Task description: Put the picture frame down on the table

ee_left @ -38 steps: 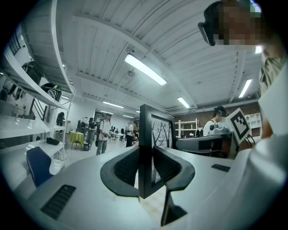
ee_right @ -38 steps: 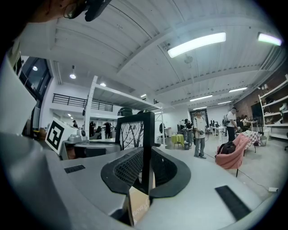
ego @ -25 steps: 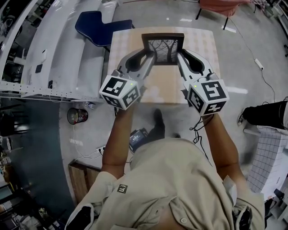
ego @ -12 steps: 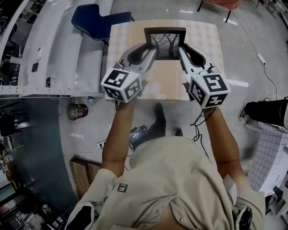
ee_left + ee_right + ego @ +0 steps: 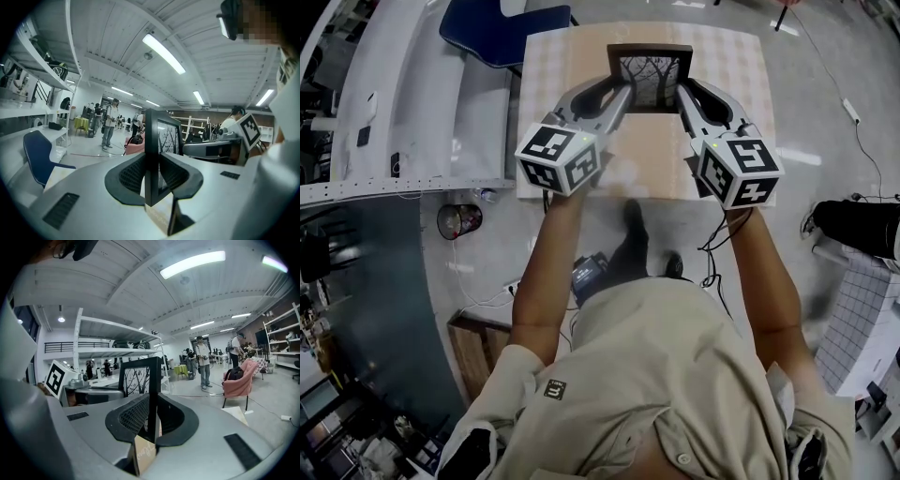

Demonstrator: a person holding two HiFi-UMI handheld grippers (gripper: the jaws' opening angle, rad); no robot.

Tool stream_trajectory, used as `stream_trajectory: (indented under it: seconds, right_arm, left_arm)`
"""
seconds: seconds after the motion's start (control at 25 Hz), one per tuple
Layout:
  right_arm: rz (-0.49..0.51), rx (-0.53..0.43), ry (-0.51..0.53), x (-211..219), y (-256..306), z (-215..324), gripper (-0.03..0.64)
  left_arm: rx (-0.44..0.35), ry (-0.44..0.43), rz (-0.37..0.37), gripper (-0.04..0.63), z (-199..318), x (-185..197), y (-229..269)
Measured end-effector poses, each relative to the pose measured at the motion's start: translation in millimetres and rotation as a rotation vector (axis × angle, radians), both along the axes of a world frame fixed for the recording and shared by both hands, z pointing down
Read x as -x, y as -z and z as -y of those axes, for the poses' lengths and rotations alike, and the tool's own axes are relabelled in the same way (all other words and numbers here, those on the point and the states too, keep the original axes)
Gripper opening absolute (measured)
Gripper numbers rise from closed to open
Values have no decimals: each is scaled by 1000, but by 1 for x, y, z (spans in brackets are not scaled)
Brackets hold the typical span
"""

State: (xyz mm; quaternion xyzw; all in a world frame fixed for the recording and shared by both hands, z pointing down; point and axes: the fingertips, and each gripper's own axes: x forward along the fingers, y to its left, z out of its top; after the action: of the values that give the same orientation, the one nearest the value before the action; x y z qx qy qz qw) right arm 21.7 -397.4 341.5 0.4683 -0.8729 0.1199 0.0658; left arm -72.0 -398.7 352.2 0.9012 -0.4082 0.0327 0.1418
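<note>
In left claw (image 5: pixel 622 94), right claw (image 5: pixel 680 94): frame (image 5: pixel 649 75)

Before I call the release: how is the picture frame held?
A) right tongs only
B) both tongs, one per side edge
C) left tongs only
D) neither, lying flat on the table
B: the left tongs and the right tongs are each shut on a side edge of the picture frame.
</note>
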Motion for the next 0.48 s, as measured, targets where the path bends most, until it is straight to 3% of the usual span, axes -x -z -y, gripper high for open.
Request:
stream_trajectory:
  seconds: [0.48]
  right_arm:
    - [1, 71, -5, 2, -48, 12, 63]
  left_arm:
    - [85, -9, 6, 94, 11, 2, -48]
